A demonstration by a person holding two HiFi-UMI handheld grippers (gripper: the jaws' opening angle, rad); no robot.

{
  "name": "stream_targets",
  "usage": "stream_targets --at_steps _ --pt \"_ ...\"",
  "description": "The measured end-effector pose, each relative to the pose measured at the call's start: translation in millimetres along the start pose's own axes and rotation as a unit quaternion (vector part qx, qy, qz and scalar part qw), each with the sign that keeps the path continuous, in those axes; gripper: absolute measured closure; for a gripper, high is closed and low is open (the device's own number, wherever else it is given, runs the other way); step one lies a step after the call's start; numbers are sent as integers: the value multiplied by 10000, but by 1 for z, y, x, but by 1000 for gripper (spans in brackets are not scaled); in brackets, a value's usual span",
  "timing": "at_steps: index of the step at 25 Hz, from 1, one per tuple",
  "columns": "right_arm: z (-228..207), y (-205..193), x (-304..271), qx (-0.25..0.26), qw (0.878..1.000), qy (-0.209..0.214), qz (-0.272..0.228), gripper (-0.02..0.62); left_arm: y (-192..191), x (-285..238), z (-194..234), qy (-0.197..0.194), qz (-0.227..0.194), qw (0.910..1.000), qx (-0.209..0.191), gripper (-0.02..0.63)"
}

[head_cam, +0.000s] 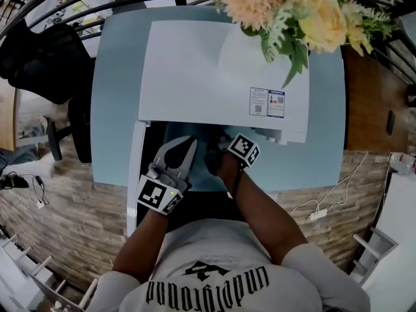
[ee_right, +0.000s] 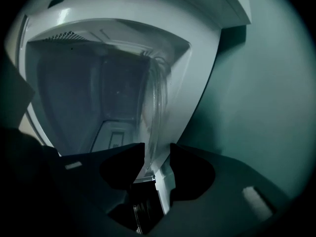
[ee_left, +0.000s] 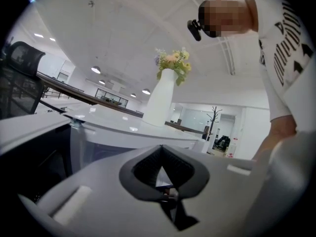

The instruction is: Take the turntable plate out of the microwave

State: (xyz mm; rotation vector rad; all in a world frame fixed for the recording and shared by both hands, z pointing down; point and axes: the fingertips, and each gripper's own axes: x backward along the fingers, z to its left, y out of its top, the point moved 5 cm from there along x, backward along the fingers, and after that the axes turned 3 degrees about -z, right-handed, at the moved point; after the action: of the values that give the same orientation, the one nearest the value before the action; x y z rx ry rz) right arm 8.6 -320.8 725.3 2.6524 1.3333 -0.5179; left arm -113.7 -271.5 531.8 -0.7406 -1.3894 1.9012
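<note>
My head camera looks steeply down on the microwave, which the left gripper camera sees level across its top and the right gripper camera closely from inside its mouth.

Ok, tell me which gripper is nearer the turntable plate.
Right. The right gripper is at the microwave opening, open, with the turntable plate rim between its jaws. The left gripper is shut, in front of the microwave beside the right one, holding nothing.
</note>
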Motion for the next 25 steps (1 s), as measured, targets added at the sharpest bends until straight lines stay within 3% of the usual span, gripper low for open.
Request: stream_targets --at_steps 6,9,12,15,20,25 --pt "1 -1 1 98 9999 -97 -11 452 -4 2 1 83 55 9999 120 557" --pt "7 -3 6 210 9997 -100 5 523 -5 4 -2 95 81 9998 135 557" --pt "6 -2 9 260 9996 -57 -9 525 -6 5 -4 131 54 9997 204 557" --pt "3 -3 16 249 9997 -17 22 529 -14 8 -4 373 198 9988 257 557" --pt "-4 -8 31 263 9996 -18 95 534 -38 19 3 800 332 9934 748 557" --pt "-9 -13 46 267 9993 -34 240 534 -69 22 4 1129 776 9844 1103 557"
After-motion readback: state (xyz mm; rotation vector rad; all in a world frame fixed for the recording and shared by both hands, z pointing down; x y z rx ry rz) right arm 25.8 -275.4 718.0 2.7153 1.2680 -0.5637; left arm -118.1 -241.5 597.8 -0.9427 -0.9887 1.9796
